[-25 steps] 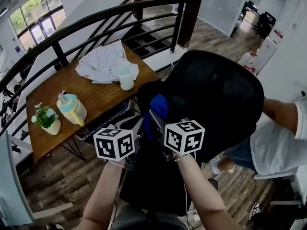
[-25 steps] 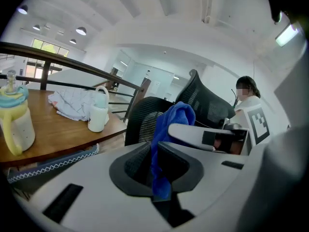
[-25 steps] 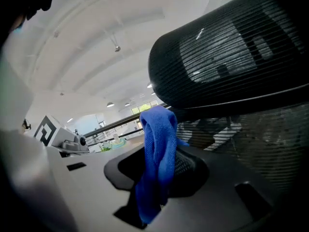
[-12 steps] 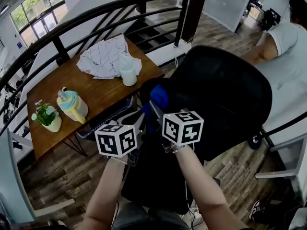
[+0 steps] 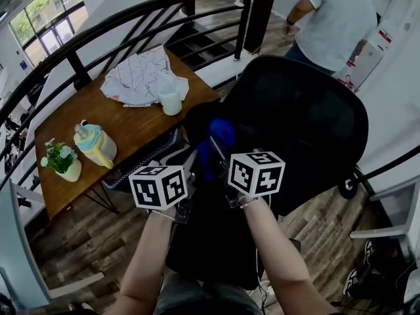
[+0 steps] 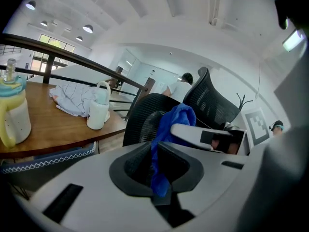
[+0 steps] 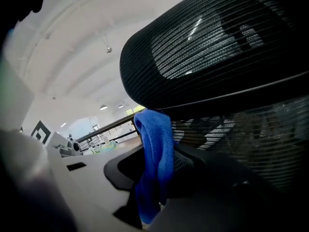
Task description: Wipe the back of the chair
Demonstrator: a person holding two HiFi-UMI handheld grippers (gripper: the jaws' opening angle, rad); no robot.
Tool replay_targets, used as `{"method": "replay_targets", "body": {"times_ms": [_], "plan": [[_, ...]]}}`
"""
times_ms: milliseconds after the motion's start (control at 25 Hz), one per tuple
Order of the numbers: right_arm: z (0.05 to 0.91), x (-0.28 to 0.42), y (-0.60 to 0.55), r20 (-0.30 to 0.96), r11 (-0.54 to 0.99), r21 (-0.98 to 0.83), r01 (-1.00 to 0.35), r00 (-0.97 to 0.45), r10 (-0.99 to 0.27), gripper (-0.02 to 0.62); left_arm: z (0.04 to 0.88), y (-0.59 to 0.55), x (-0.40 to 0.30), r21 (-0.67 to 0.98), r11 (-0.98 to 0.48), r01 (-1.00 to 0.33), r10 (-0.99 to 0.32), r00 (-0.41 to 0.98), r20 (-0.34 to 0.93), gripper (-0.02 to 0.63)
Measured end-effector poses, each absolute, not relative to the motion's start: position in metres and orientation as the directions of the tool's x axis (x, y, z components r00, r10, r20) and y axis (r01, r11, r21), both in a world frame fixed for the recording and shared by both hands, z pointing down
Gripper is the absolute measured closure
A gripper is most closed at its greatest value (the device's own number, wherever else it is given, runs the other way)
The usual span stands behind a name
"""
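- Black mesh chair back (image 5: 308, 130) upright right of centre, just ahead of both hands.
- Wooden surface (image 5: 131, 133) to the left, its near corner close to the chair, with a curved dark railing (image 5: 98, 41) along its far side.
- Open wood floor (image 5: 321, 222) right of and below the chair.
- Person in a light shirt (image 5: 335, 25) standing beyond the chair, apart from it.
- Left hand-held gripper (image 6: 155, 163) with jaws pressed together on a fold of the blue cloth (image 5: 220, 136).
- Right hand-held gripper (image 7: 154, 173) just beside it, jaws likewise clamped on the same cloth.
- Cloth bunched upward between the two, right beside the chair's mesh; contact with the mesh not clear.
- On the surface: crumpled patterned fabric (image 5: 138, 77), white cup (image 5: 172, 102) touching it, teal-lidded jug (image 5: 95, 144), and a small potted plant (image 5: 62, 161) near the left edge.
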State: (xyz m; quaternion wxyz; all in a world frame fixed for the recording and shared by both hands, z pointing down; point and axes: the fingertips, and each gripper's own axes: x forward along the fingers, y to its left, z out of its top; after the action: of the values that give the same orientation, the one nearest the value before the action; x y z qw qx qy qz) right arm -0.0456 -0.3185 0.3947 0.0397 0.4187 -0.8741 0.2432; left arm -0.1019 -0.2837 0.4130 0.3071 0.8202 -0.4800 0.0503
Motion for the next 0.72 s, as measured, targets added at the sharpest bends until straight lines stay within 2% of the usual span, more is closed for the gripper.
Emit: {"method": "replay_targets", "body": {"times_ms": [720], "plan": [[0.4, 0.042, -0.301, 0.276, 0.428, -0.402, -0.81, -0.552, -0.787, 0.477, 0.419, -0.275, -0.018, 0.42, -0.493, -0.762, -0.645, 0.644, 0.412, 0.555]]}}
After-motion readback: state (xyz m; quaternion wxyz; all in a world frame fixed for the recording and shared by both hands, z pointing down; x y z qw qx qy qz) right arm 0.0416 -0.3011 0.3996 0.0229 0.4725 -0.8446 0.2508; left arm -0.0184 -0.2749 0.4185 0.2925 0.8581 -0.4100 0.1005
